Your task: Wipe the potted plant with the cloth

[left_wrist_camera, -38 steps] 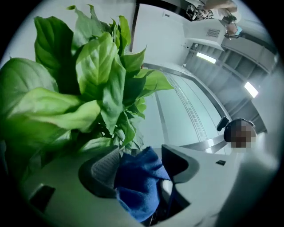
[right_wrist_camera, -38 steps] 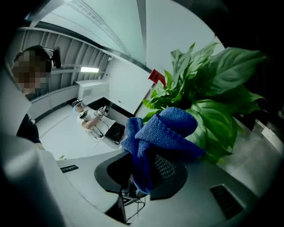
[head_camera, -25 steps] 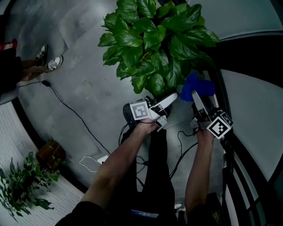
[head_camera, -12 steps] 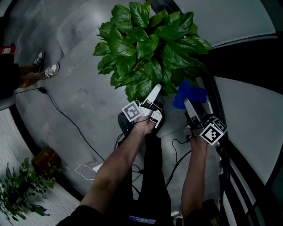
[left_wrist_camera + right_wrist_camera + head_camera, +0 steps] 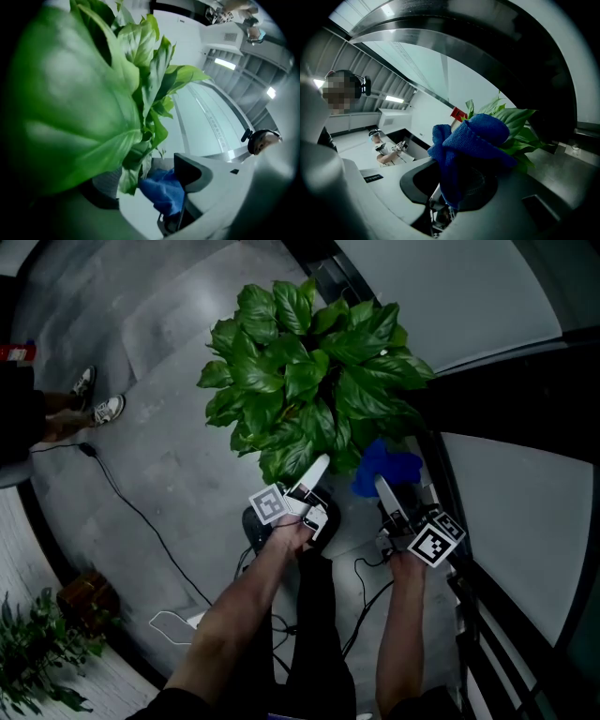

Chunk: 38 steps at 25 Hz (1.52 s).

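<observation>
Right gripper — jaws clamped on the blue cloth, which bunches up ahead of my pads. Left gripper — jaws wide, with a broad leaf of the potted plant close over the left-hand jaw, unpinched. My judgement: support the leaf from below and wipe lightly from base to tip.

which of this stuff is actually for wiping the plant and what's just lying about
For the job:
potted plant
blue cloth
right gripper, shut on the cloth
left gripper, open, at the plant's near side

Just lying about:
black cable
small plant at lower left
bystander's shoes
</observation>
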### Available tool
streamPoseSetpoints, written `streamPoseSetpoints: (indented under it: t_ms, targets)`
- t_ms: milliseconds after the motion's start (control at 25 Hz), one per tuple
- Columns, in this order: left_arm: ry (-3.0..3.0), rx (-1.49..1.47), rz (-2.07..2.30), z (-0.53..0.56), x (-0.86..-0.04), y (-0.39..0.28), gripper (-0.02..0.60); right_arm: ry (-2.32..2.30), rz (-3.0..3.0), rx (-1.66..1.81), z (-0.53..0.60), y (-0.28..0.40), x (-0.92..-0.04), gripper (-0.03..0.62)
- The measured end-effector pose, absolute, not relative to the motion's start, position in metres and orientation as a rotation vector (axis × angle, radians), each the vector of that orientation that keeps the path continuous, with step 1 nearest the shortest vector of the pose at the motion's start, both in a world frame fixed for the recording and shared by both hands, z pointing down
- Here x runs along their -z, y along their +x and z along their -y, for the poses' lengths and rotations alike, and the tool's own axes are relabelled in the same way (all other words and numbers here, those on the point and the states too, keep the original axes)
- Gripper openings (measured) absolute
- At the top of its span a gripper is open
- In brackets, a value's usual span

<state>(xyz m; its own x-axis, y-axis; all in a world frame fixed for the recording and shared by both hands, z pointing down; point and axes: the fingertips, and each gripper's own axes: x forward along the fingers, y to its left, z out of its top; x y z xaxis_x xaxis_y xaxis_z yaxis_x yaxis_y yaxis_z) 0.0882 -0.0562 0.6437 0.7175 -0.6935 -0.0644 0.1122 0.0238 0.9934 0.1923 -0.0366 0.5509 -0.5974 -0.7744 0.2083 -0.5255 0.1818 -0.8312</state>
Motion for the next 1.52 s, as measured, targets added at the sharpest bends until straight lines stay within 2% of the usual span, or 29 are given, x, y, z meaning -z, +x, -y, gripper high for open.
streamPoseSetpoints:
  t_ms: [160, 360, 560, 720, 1120, 1520]
  targets:
    - [1.496, 0.495, 0.412, 0.020, -0.648, 0.110, 0.350, -1.255, -2.198, 1.381, 0.037, 0.194, -0.549, 0.100]
    - [1.534, 0.527, 0.526, 0.026, -0.649, 0.092, 0.349, -1.257, -2.199, 1.319, 0.039, 0.203, -0.537, 0.098]
    - [1.477, 0.439, 0.634, 0.009, -0.681, 0.078, 0.383, -1.201, -2.191, 1.175, 0.045, 0.208, -0.507, 0.099]
    - [1.559, 0.443, 0.657, 0.024, -0.674, 0.078, 0.423, -1.204, -2.219, 1.184, 0.047, 0.206, -0.509, 0.100]
    - [1.568, 0.729, 0.459, 0.080, -0.609, 0.097, 0.430, -1.240, -2.252, 1.221, 0.059, 0.200, -0.522, 0.100]
    - [1.518, 0.777, 0.415, 0.084, -0.607, 0.095, 0.426, -1.237, -2.470, 1.266, 0.135, 0.155, -0.558, 0.100]
